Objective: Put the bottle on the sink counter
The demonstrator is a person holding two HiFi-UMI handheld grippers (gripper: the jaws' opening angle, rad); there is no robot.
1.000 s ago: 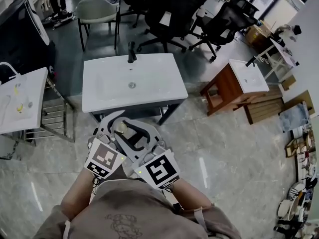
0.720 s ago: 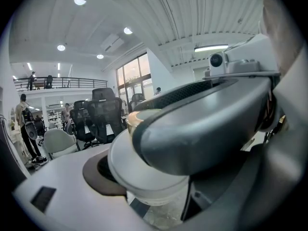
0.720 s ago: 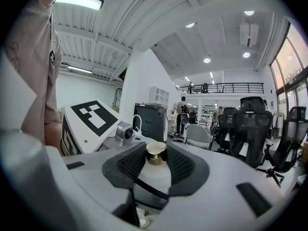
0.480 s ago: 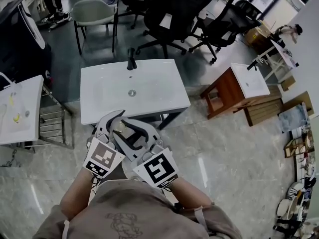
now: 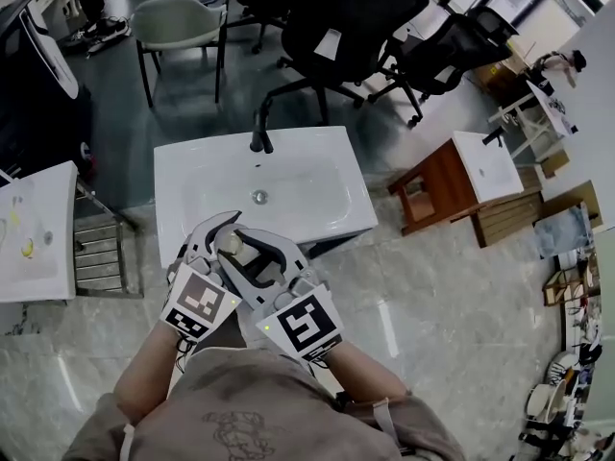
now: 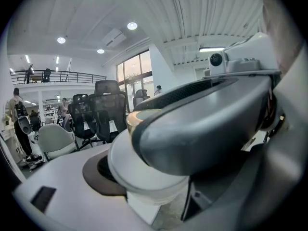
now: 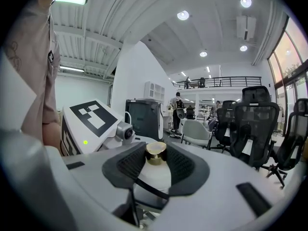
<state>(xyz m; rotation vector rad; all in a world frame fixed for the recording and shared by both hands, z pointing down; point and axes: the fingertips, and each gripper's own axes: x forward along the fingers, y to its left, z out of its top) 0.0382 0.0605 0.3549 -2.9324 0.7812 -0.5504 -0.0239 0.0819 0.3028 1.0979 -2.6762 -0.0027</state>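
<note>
A white bottle with a gold cap [image 5: 231,243] hangs over the front edge of the white sink counter [image 5: 332,209]. My right gripper [image 5: 252,255] is shut on it. In the right gripper view its dark pads [image 7: 185,167] press the bottle [image 7: 153,170] from both sides, below the gold cap [image 7: 156,152]. My left gripper [image 5: 216,238] reaches around the same bottle from the left. In the left gripper view the bottle [image 6: 144,177] lies against one brown pad [image 6: 98,177]. The right gripper's grey finger [image 6: 202,129] hides the other side.
A black faucet [image 5: 259,133] stands at the counter's back edge, above the basin drain [image 5: 259,197]. Office chairs [image 5: 336,36] and a grey chair [image 5: 178,22] stand beyond. A wooden stand with a small basin [image 5: 452,176] is at the right, another white counter [image 5: 29,229] at the left.
The sink counter has come nearer and now lies under the gripper tips. Both grippers keep the same hold around the bottle.
</note>
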